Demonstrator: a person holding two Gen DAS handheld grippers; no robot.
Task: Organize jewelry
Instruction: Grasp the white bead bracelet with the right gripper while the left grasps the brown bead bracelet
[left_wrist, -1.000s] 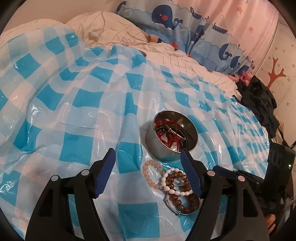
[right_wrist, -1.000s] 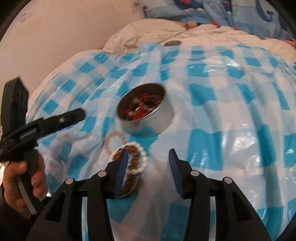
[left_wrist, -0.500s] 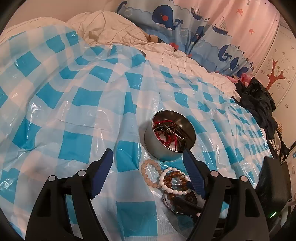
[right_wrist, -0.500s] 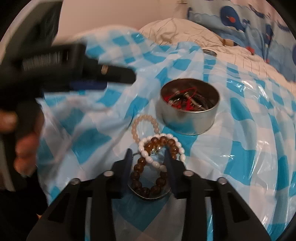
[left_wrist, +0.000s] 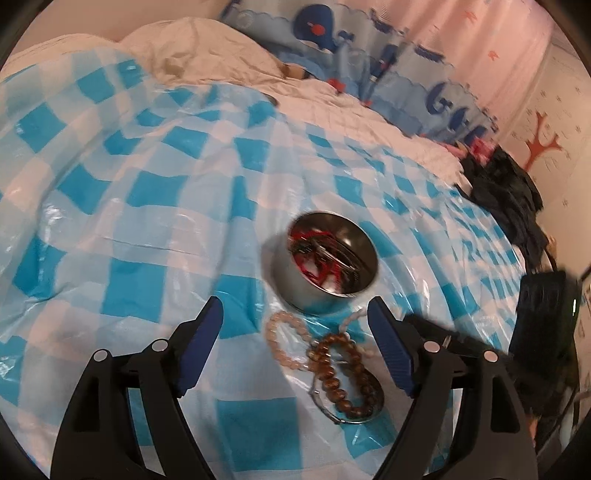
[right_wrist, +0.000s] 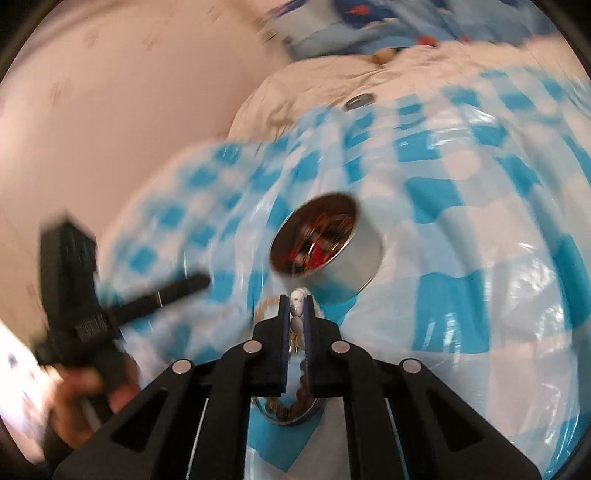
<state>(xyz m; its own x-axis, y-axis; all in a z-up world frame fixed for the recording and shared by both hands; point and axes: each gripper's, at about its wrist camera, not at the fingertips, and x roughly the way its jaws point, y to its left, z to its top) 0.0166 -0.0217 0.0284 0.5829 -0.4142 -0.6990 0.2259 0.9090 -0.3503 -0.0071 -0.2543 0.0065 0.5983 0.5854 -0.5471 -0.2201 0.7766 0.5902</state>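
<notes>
Your right gripper (right_wrist: 298, 306) pinches the white bead bracelet (right_wrist: 296, 300); the tin (right_wrist: 334, 251) sits just ahead. Left gripper (left_wrist: 295, 325) fingers gape wide, empty.

A big bed (left_wrist: 332, 122) fills most of the room. A shiny plastic sheet (left_wrist: 140, 206) with blue and white squares lies over it, all crinkly and bright where the light hits it. Under the sheet is a cream blanket (left_wrist: 207, 55), bunched up at the far end. Behind the bed hangs a cloth (left_wrist: 369, 44) with blue whales and little boats on it, pink at the top with tiny stars. The wall (left_wrist: 550, 110) on the right is pale and has a red tree sticker (left_wrist: 543, 144). A pile of dark clothes (left_wrist: 506, 192) sits at the bed's right edge. The other wall (right_wrist: 110, 92) is plain and pinkish. The light is warm and soft.
</notes>
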